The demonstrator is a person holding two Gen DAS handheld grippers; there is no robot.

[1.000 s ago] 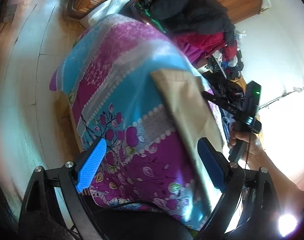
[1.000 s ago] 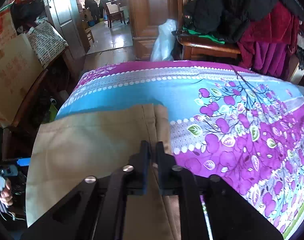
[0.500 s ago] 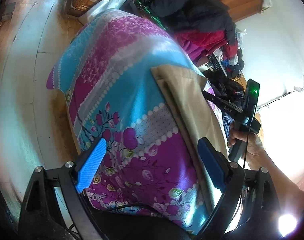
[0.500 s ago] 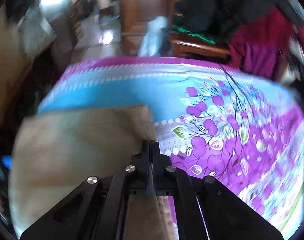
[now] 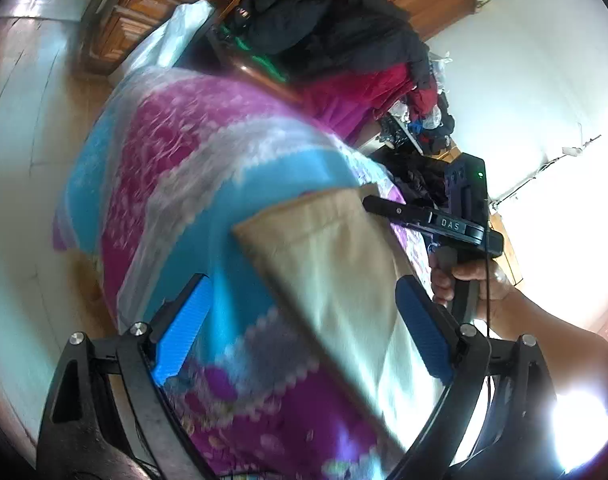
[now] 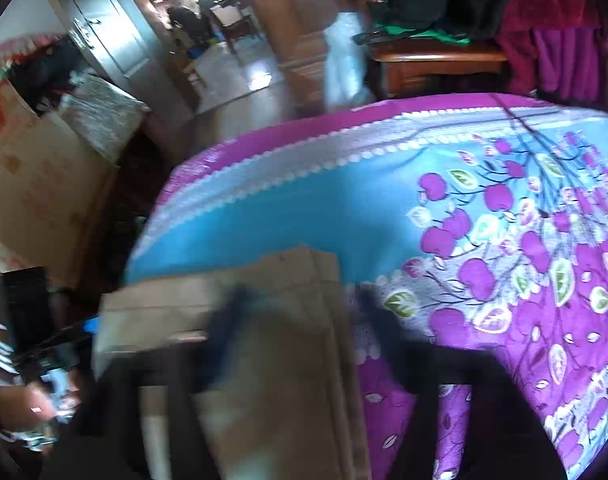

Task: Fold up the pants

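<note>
Tan pants lie folded flat on a bed cover printed in purple and blue flowers. My left gripper hovers open above them, its blue pads to either side of the cloth without touching it. A hand holds my right gripper at the far edge of the pants. In the right wrist view the pants fill the lower middle. There my right gripper is blurred, its dark fingers spread apart over the cloth's hem with nothing held.
A wooden chair beyond the bed carries a heap of dark and red clothes. Cardboard boxes stand left of the bed. Bare floor runs past the bed's left edge, and an open doorway lies beyond.
My right gripper, shut half a second ago, now has its fingers apart. The left gripper has swung to the right, so the pants now lie between its pads.
</note>
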